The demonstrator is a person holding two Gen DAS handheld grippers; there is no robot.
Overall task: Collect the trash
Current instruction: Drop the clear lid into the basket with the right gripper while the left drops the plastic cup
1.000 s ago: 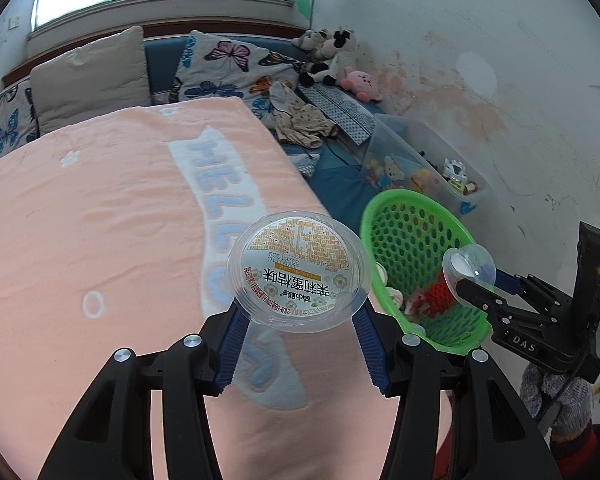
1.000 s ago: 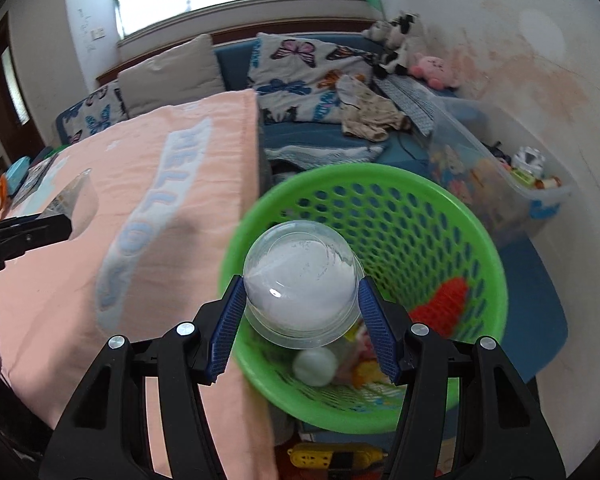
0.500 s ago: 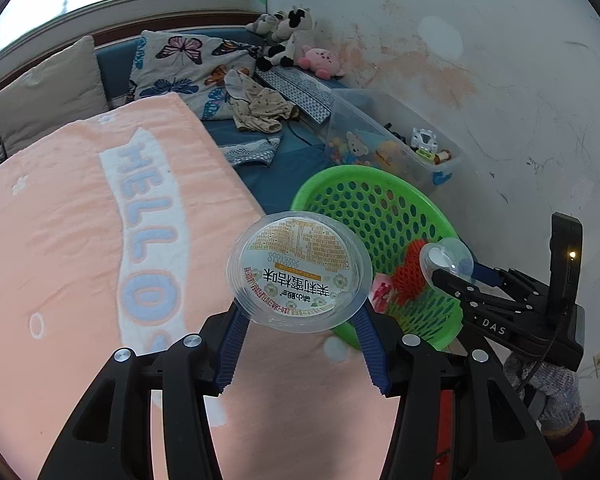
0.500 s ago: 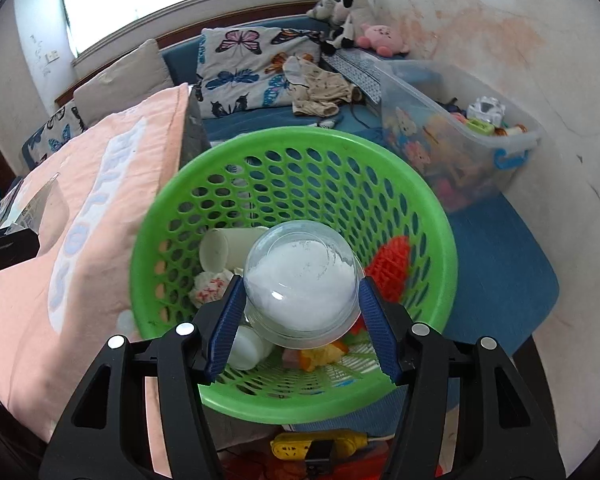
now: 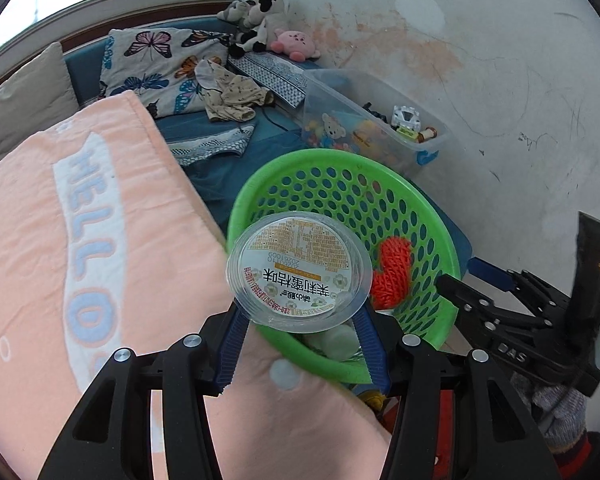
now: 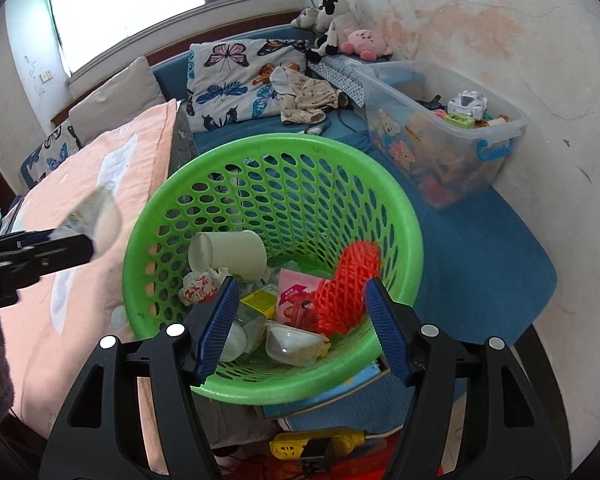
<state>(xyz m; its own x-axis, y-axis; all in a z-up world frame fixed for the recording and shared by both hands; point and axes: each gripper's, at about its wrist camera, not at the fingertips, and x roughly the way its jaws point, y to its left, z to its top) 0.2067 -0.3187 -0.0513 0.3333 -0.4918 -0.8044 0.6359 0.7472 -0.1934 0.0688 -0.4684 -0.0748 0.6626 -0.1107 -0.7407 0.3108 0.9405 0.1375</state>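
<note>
My left gripper (image 5: 298, 332) is shut on a clear plastic cup (image 5: 299, 270) with a printed label, held over the near left rim of the green basket (image 5: 400, 188). My right gripper (image 6: 300, 320) is open and empty above the green basket (image 6: 396, 200). A clear dome cup (image 6: 294, 344) lies in the basket beside a white paper cup (image 6: 230, 254), a red net (image 6: 346, 286), a pink packet (image 6: 294, 296) and crumpled paper (image 6: 198, 288). The right gripper also shows at the right of the left wrist view (image 5: 456, 280).
A peach "HELLO" blanket (image 5: 80, 240) covers the bed left of the basket. A clear toy bin (image 6: 444, 136) stands by the stained wall. Butterfly pillows (image 6: 240, 76) and plush toys (image 6: 340, 24) lie behind. A yellow power strip (image 6: 312, 444) lies on the floor below.
My right gripper has opened and the clear dome cup has dropped into the basket. My left gripper has carried its labelled cup rightward to the basket's rim.
</note>
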